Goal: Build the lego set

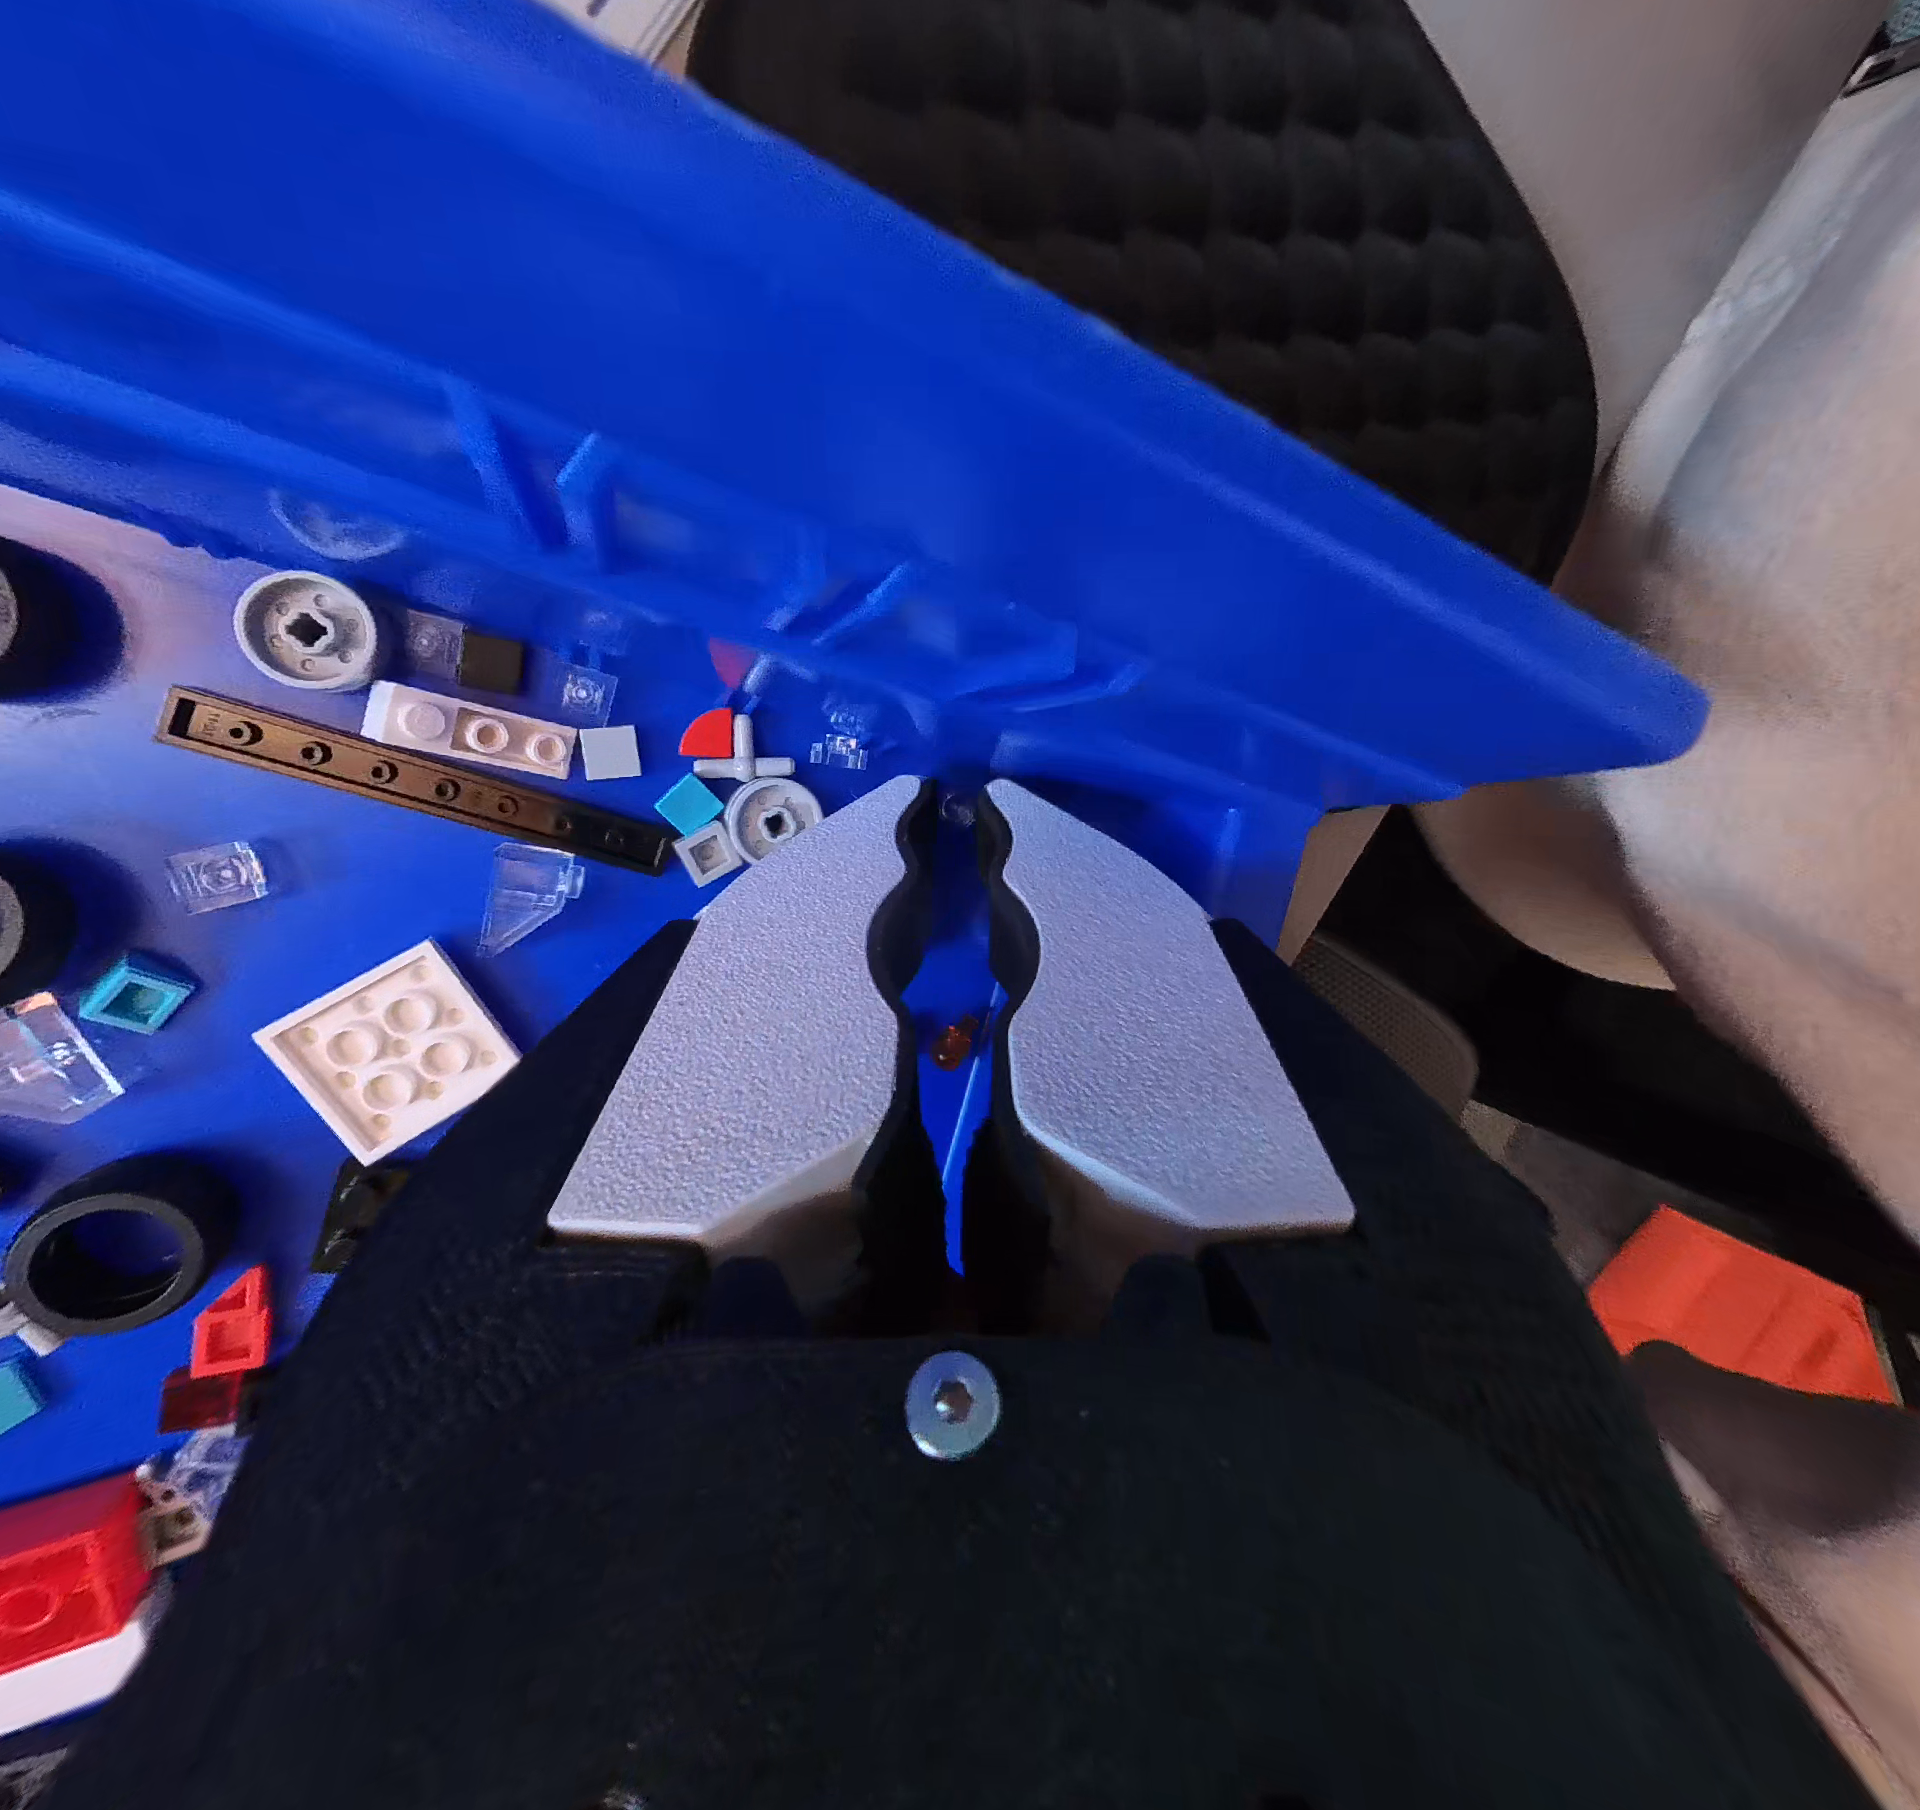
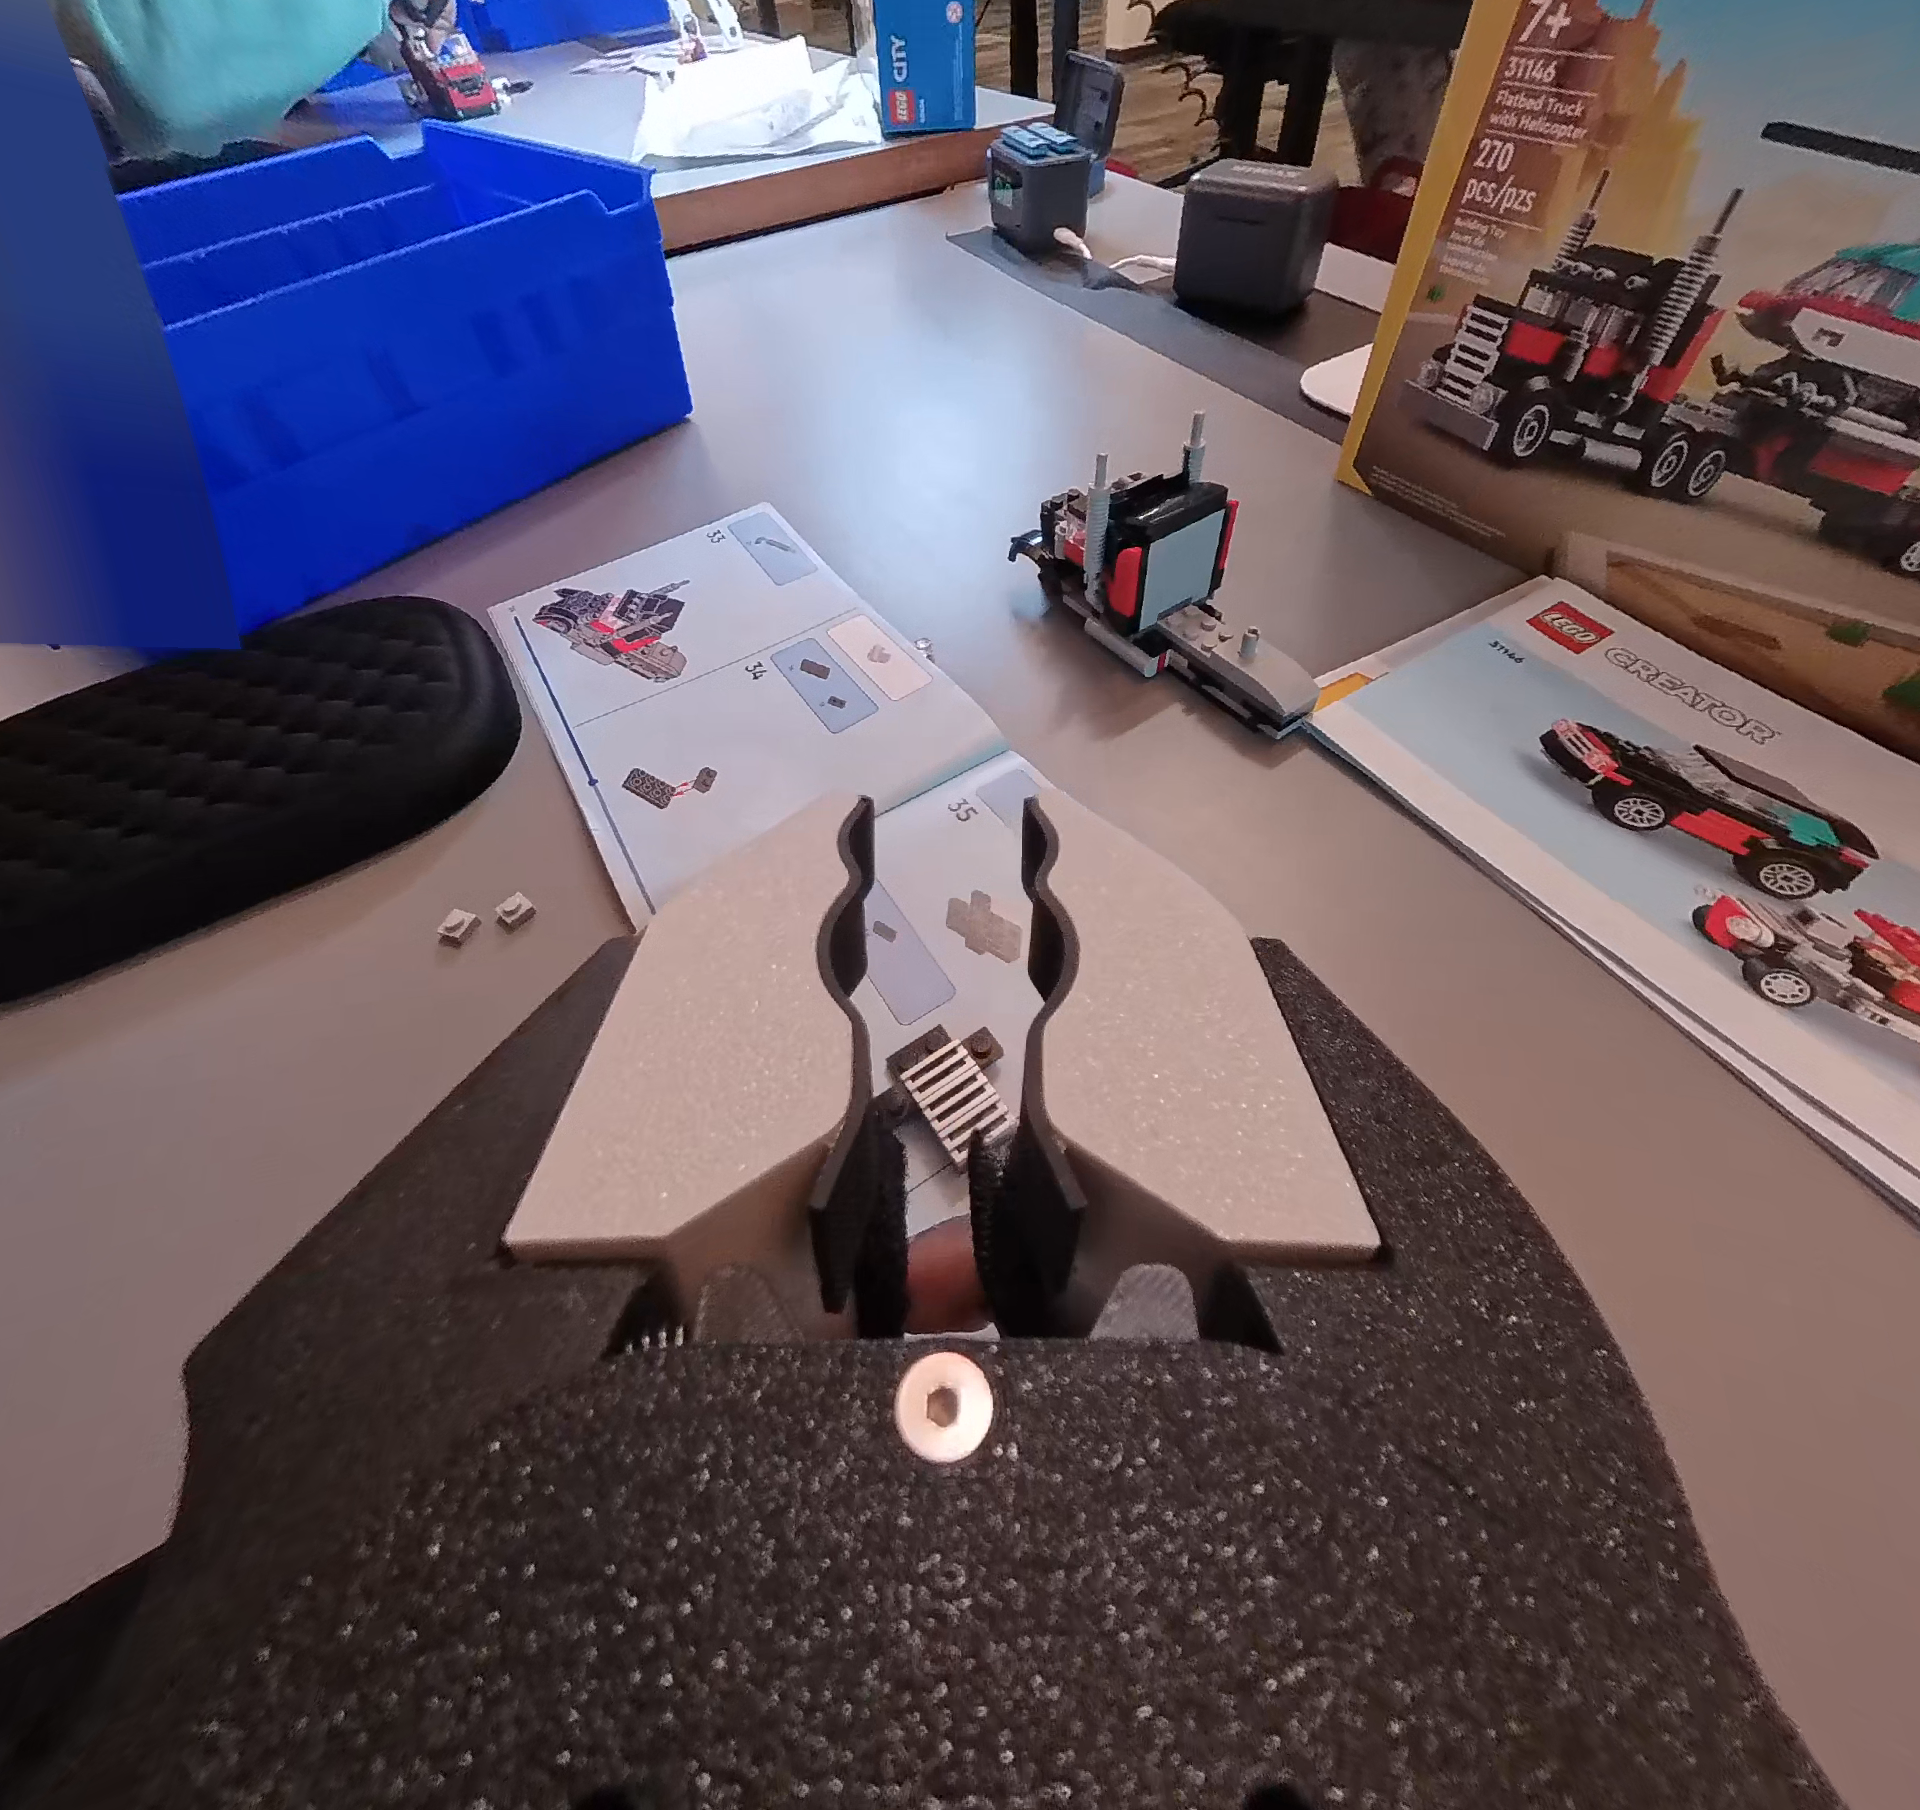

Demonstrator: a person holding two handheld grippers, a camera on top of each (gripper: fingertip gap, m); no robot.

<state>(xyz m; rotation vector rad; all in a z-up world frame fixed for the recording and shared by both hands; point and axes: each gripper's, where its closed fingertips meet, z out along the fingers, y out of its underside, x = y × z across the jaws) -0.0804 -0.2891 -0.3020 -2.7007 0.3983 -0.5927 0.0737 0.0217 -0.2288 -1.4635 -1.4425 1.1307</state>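
Bin interior fills the left wrist view: blue parts bin (image 1: 727, 358) tilted, its floor strewn with loose pieces. From the left: black tyre (image 1: 104, 1251), white square plate (image 1: 387, 1046) lying studs-down, long black plate (image 1: 416, 784), grey wheel hub (image 1: 307, 630), red quarter-round tile (image 1: 710, 734). Left gripper (image 1: 954, 804) is inside the bin by its wall, jaws nearly together with only a thin slit between the tips; a small orange piece (image 1: 951, 1043) sits in the gap farther back, but whether it is pinched or just lying on the bin floor behind cannot be told.

Right wrist view, left to right: black quilted pad (image 2: 229, 773), two small grey pieces (image 2: 485, 919) on the grey table (image 2: 935, 358), open instruction booklet (image 2: 748, 680), half-built truck (image 2: 1143, 565) standing upright beyond it, second booklet (image 2: 1662, 804), set box (image 2: 1662, 254) upright at far right. Right gripper (image 2: 945, 815) hovers over the open booklet, jaws moderately parted. A small grille sub-assembly (image 2: 951, 1090), white slats on a dark plate, lies between the fingers near their base; contact with the pads not resolvable.
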